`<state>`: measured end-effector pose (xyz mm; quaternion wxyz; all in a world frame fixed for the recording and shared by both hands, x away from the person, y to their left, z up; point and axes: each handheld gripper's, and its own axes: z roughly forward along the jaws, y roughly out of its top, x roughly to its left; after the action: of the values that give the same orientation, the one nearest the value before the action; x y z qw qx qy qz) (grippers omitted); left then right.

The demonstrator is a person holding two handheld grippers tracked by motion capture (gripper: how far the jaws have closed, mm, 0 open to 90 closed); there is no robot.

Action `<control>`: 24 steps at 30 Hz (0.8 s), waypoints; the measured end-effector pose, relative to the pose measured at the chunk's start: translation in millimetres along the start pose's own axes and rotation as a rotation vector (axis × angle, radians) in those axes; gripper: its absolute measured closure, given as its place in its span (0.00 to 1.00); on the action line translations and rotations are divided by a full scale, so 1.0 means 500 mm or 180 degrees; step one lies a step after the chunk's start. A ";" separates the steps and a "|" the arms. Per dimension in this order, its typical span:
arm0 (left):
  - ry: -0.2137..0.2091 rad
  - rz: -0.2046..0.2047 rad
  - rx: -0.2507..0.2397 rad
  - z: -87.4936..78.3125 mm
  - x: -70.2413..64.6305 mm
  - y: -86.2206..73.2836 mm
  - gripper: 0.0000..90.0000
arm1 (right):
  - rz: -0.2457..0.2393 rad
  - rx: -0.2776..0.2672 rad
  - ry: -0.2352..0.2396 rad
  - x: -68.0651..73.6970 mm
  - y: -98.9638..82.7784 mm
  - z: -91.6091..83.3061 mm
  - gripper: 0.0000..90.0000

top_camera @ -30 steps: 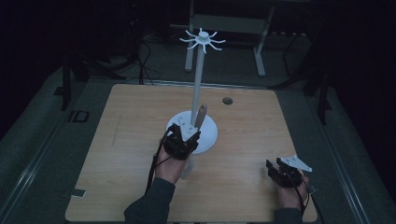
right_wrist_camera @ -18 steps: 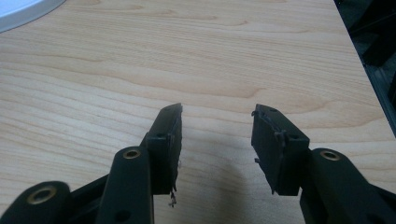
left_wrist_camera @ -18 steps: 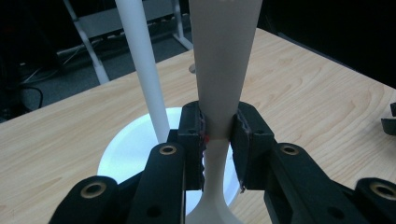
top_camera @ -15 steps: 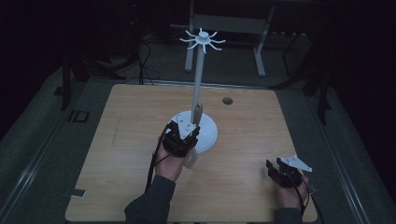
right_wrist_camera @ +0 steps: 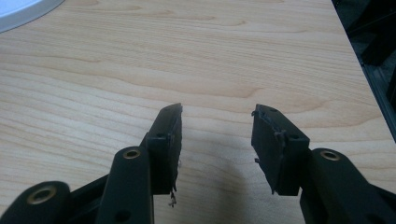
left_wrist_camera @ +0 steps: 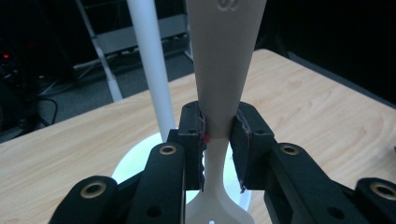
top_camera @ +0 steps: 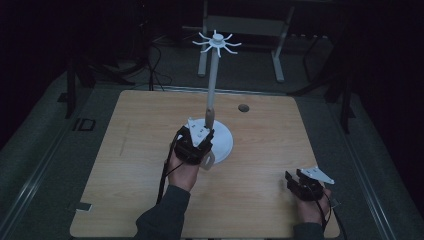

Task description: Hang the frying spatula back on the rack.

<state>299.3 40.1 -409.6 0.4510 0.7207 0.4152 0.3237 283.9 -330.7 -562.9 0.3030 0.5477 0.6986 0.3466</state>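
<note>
A white stand has a round base (top_camera: 226, 145), a tall pole (top_camera: 213, 80) and a ring of hooks (top_camera: 216, 42) on top. My left gripper (top_camera: 197, 142) sits at the near-left edge of the base. It is shut on the narrow neck of a white utensil (left_wrist_camera: 224, 56). The utensil stands upright just beside the pole (left_wrist_camera: 149, 70), and its upper end (top_camera: 210, 116) looks tan in the dim high view. The left gripper's (left_wrist_camera: 218, 119) pads press on both sides of the neck. My right gripper (top_camera: 295, 180) rests low at the table's near right, open (right_wrist_camera: 217, 112) over bare wood.
The wooden table (top_camera: 140, 130) has a small dark round hole (top_camera: 243, 107) behind the stand. A metal frame (top_camera: 240, 25) stands on the dark floor beyond the far edge. A corner of the white base (right_wrist_camera: 18, 11) shows far left of the right gripper.
The left gripper and the utensil have shifted slightly beside the pole. The right gripper has stayed put.
</note>
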 end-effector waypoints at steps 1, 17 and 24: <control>0.0017 -0.0010 -0.0022 -0.001 0.000 0.002 0.83 | -0.0005 -0.0001 -0.0001 0.000 0.000 0.000 0.58; 0.0130 0.0003 -0.0139 0.001 -0.009 0.032 0.83 | 0.0006 -0.0006 -0.0008 -0.001 0.000 0.000 0.58; 0.0190 -0.0016 -0.0188 -0.001 -0.013 0.056 0.83 | 0.0005 -0.0009 -0.0010 0.000 0.000 -0.001 0.58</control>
<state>304.7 27.4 -384.5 0.4603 0.6960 0.4206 0.3561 283.7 -331.0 -562.7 0.3046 0.5483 0.6972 0.3470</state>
